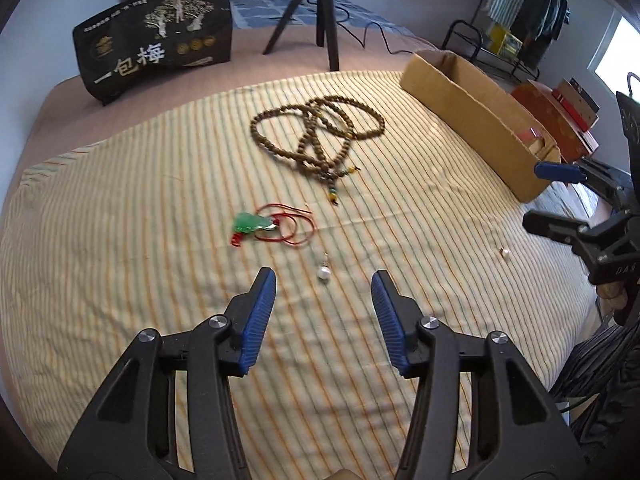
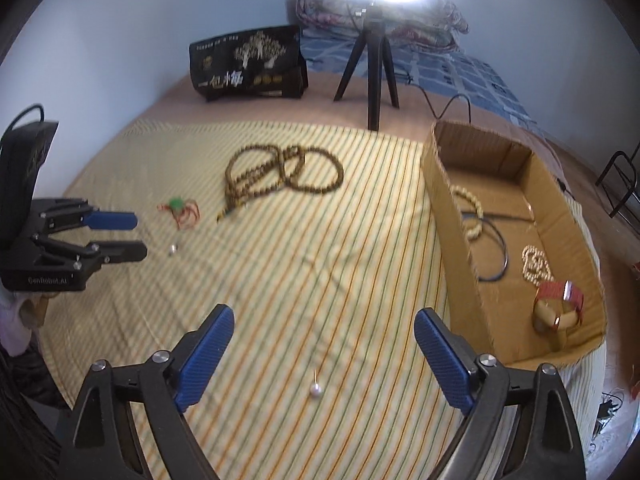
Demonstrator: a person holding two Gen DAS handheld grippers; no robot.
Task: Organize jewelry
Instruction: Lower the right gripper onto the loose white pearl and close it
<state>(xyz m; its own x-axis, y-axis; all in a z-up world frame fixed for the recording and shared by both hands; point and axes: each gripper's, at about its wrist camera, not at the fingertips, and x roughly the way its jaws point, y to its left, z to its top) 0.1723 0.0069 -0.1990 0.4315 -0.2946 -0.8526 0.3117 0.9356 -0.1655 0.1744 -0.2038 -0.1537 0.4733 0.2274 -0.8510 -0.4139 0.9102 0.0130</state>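
On the striped cloth lie a long brown bead necklace (image 1: 320, 132) (image 2: 276, 176), a green pendant on red cord (image 1: 256, 225) (image 2: 178, 206), and two pearl earrings. My left gripper (image 1: 324, 284) (image 2: 128, 234) is open and empty, with one pearl (image 1: 323, 273) (image 2: 172, 249) just ahead between its fingers. My right gripper (image 2: 324, 344) (image 1: 548, 196) is open and empty, with the other pearl (image 2: 315, 390) (image 1: 505, 254) lying between its fingers. The cardboard box (image 2: 452, 216) (image 1: 460, 100) at the right holds several pieces: pale bead bracelets, a dark cord, a red-strapped watch.
A black printed bag (image 1: 156, 40) (image 2: 248, 66) and a black tripod (image 1: 320, 12) (image 2: 372, 76) stand at the back of the bed. A bright ring light glares at the top of the right wrist view. A rack and red boxes (image 1: 560, 116) stand beyond the cardboard box.
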